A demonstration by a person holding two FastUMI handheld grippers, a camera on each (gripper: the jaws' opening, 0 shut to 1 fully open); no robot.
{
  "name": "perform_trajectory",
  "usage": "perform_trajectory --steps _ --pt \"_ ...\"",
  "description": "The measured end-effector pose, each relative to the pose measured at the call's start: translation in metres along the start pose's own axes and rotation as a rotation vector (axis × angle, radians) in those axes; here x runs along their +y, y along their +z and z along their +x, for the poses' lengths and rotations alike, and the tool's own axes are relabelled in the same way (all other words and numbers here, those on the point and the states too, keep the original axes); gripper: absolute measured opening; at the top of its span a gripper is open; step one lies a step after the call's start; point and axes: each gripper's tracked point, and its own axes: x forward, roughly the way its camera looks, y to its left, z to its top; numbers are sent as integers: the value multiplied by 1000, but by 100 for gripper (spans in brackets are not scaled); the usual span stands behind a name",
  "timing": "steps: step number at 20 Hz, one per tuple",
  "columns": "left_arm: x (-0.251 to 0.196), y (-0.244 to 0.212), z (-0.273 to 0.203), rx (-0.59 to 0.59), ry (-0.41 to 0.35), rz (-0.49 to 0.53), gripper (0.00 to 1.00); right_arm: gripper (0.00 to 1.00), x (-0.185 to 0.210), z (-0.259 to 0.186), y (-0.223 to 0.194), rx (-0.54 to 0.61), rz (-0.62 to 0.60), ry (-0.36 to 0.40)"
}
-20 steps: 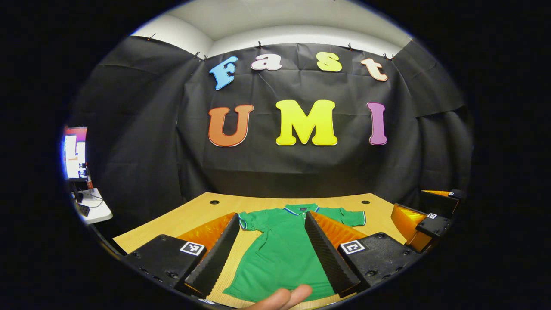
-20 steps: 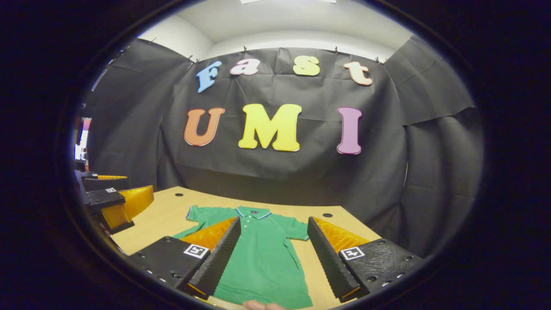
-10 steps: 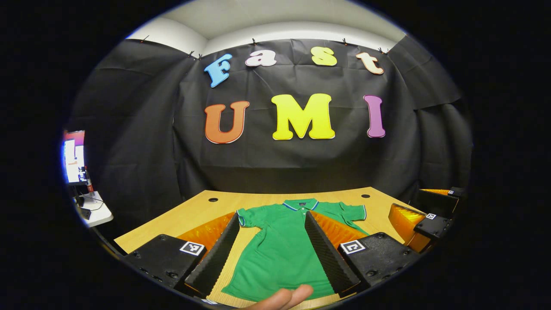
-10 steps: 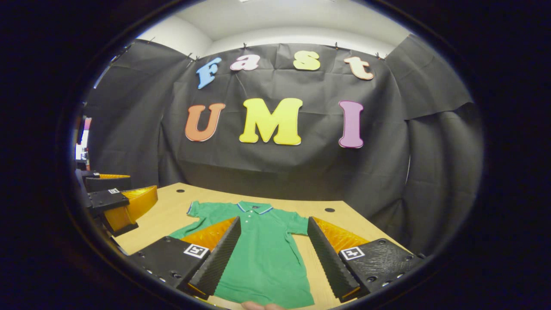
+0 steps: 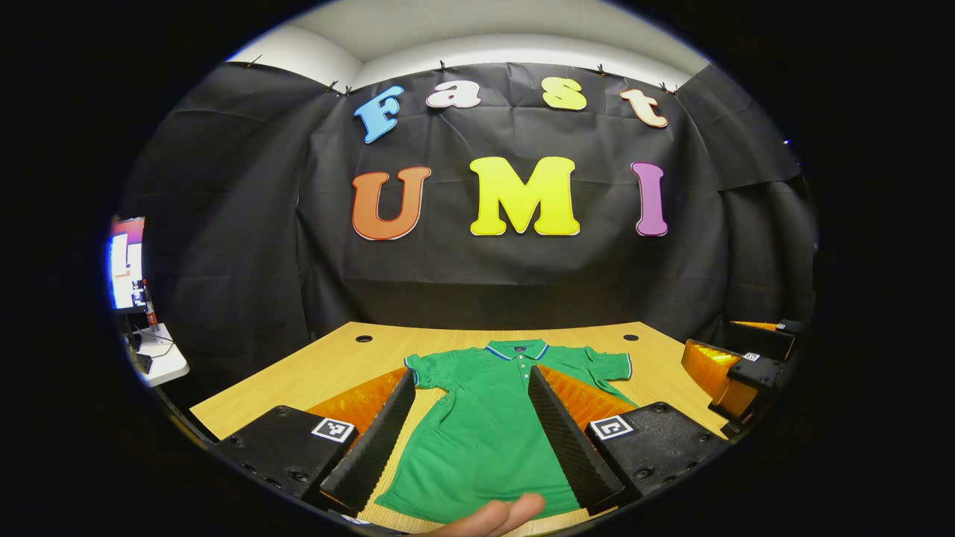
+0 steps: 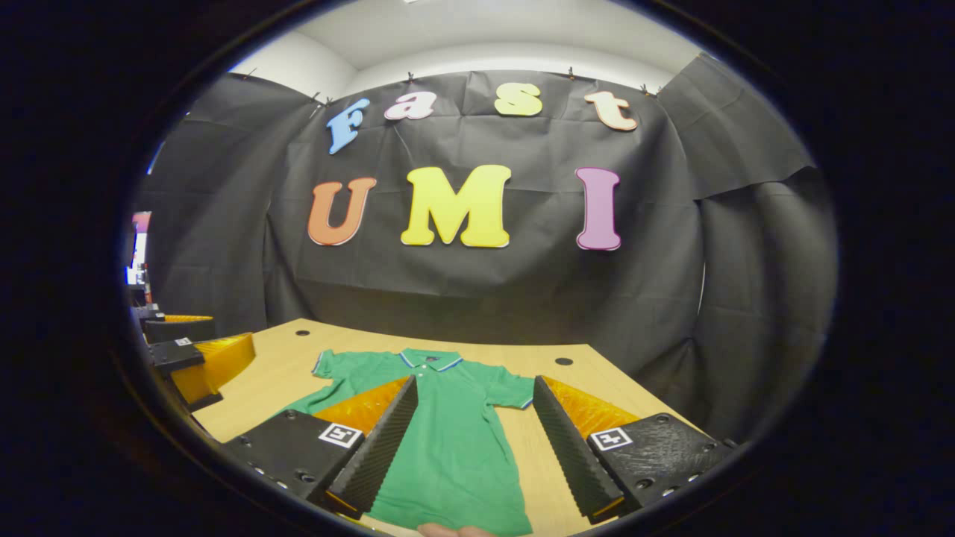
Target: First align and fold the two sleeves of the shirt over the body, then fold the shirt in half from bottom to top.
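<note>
A green polo shirt (image 5: 489, 440) lies flat on the wooden table (image 5: 328, 369), collar toward the back wall and both short sleeves spread out. My left gripper (image 5: 471, 388) hovers open above the near end of the shirt, nothing between its fingers. In the right gripper view the same shirt (image 6: 455, 440) runs between the fingers of my right gripper (image 6: 474, 388), which is also open and holds nothing. The right gripper (image 5: 739, 369) appears at the far right of the left gripper view, and the left gripper (image 6: 198, 358) at the far left of the right gripper view. A person's fingertips (image 5: 492, 514) show by the hem.
Black cloth walls close in the table at the back and sides. Two round holes (image 5: 364, 338) sit near the table's far edge. A monitor (image 5: 128, 262) and a small white desk (image 5: 160, 358) stand outside the booth at the left.
Both views have tilted slightly, so more of the table and the shirt shows. The shirt has not moved and both grippers stay open.
</note>
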Motion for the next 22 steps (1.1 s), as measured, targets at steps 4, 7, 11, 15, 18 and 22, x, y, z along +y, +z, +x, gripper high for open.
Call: perform_trajectory --steps 4,7,11,15,18,22 --pt "1 -6 9 6 10 -2 98 96 -38 41 8 -2 -17 -75" --pt "3 -12 14 8 45 5 98 95 -61 86 -3 59 -10 -92" --pt "-5 -15 26 -18 45 38 98 95 -81 167 -41 219 39 -79" --pt "-12 -23 32 -9 31 41 99 94 -85 234 -101 454 185 -41" --pt "-14 -27 36 -7 24 42 99 95 -97 271 -137 563 225 -74" --pt "-5 -35 43 19 45 39 99 95 -88 296 -162 677 381 -41"
